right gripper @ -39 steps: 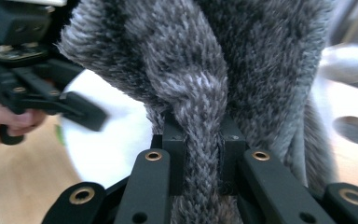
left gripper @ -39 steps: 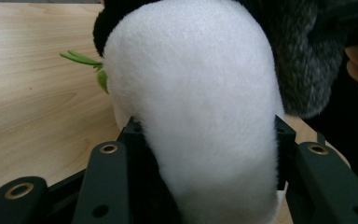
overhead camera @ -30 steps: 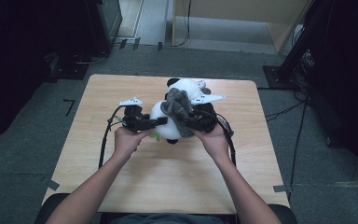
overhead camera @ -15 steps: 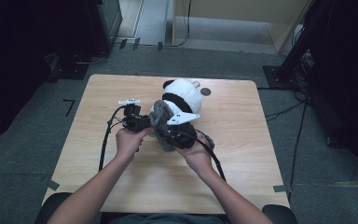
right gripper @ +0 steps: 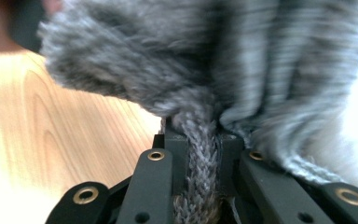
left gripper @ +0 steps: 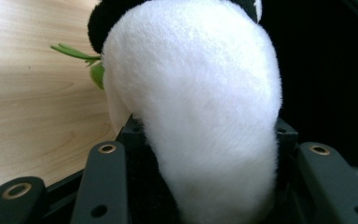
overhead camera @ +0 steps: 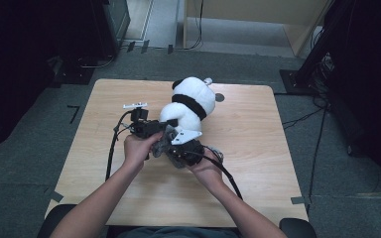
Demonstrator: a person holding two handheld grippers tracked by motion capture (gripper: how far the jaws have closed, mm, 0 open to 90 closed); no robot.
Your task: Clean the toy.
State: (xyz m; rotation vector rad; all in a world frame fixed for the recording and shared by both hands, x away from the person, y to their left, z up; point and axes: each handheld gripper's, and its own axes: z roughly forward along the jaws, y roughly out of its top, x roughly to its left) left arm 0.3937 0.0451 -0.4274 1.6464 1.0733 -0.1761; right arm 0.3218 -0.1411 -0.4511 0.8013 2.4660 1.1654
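Note:
A black-and-white panda plush point(overhead camera: 194, 99) lies tilted on the wooden table point(overhead camera: 258, 148), with its body pointing to the far side. My left gripper point(overhead camera: 159, 130) is shut on a white furry part of the panda point(left gripper: 200, 102), which bulges between the jaws of my left gripper point(left gripper: 207, 133). A green leaf sprig point(left gripper: 74, 52) sticks out beside the plush. My right gripper point(overhead camera: 172, 148) is shut on a grey knitted piece point(right gripper: 168, 60), and a braided strand of it is pinched between the jaws of that right gripper point(right gripper: 198, 135). The grey knit point(overhead camera: 162, 143) sits bunched at the panda's near end.
Both forearms come in from the near edge, and a black cable point(overhead camera: 113, 148) trails from the left gripper across the table. A small dark round mark point(overhead camera: 220, 97) lies on the table beside the plush. Dark equipment stands on the floor around the table.
My right gripper has come down and toward the near edge, dragging the grey knit off the top of the panda. The panda now shows more white body. The left hand has stayed put.

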